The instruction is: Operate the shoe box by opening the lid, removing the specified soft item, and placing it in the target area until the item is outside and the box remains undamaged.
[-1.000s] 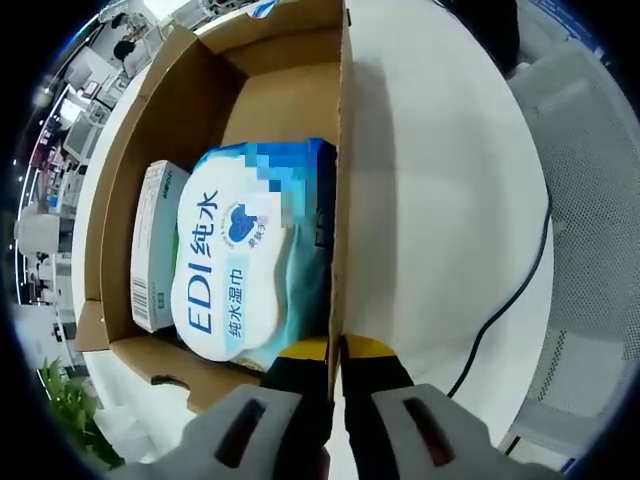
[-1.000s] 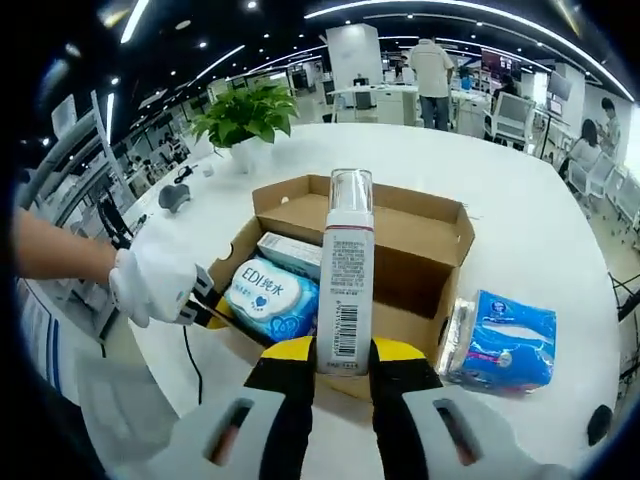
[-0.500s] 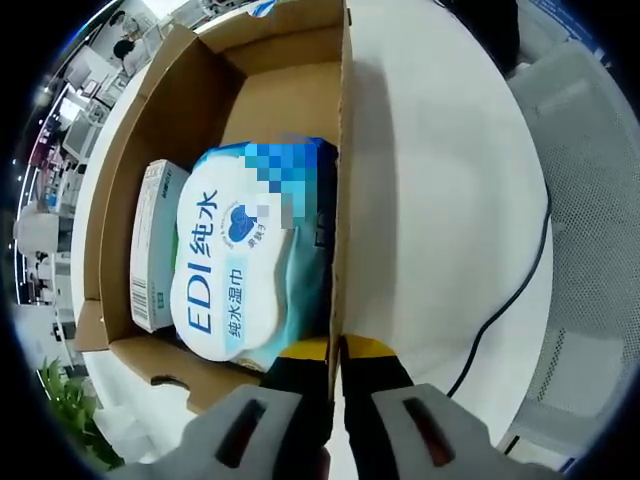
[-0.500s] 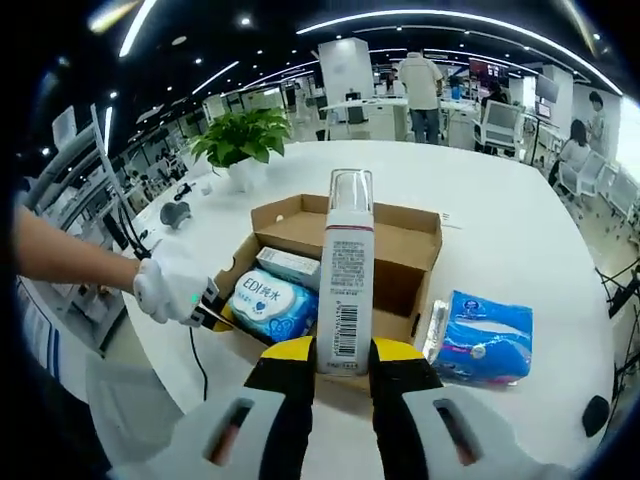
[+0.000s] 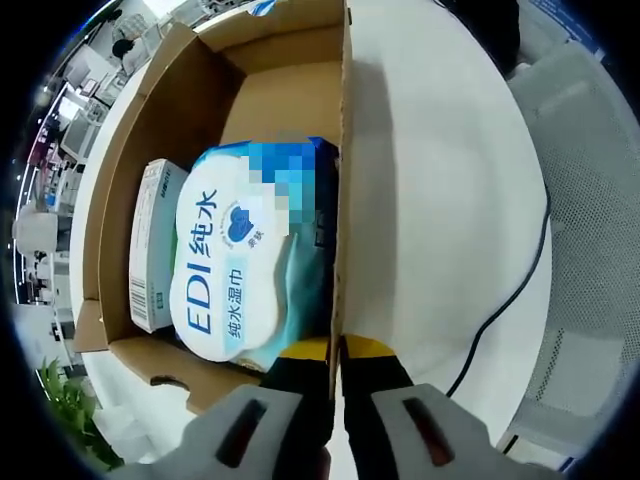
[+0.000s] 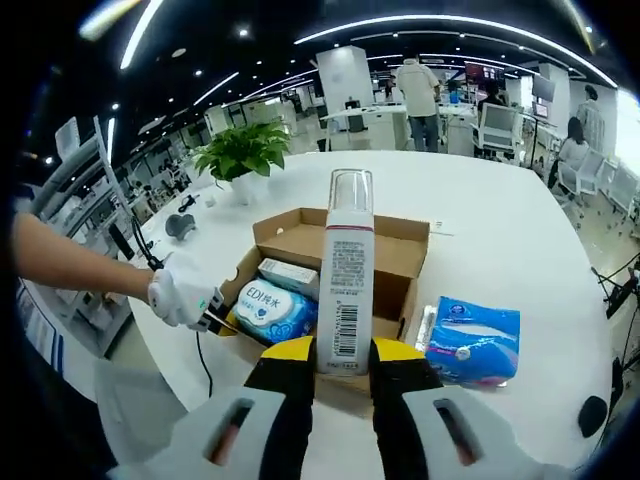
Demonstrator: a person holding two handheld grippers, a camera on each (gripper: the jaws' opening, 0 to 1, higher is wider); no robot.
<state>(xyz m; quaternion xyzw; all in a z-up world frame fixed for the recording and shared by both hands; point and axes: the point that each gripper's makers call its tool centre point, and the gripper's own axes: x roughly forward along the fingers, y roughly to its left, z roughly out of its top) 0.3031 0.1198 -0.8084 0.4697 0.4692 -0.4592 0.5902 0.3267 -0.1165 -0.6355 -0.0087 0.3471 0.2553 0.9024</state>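
The open cardboard shoe box [image 5: 140,130] lies on a white table. Inside it are a soft blue-and-white wet wipes pack [image 5: 240,260] and a small white carton [image 5: 150,245]. My left gripper [image 5: 337,350] is shut on the box's right side wall. In the right gripper view, my right gripper [image 6: 342,350] is shut on an upright white foam bottle [image 6: 345,285] with a clear cap, held above and in front of the box [image 6: 400,250]. The wipes pack [image 6: 268,305] still lies in the box. A gloved hand holds the left gripper [image 6: 215,318] at the box's left edge.
A blue tissue pack [image 6: 475,340] lies on the table right of the box. A potted plant [image 6: 240,150] stands behind, with a dark mouse-like thing [image 6: 180,225] nearby. A black cable [image 5: 500,300] crosses the table. A grey mesh chair [image 5: 590,200] is beside it. People stand far off.
The right gripper view has pulled back and up with the bottle, so the box looks smaller and farther. The left gripper still holds the box wall, unmoved.
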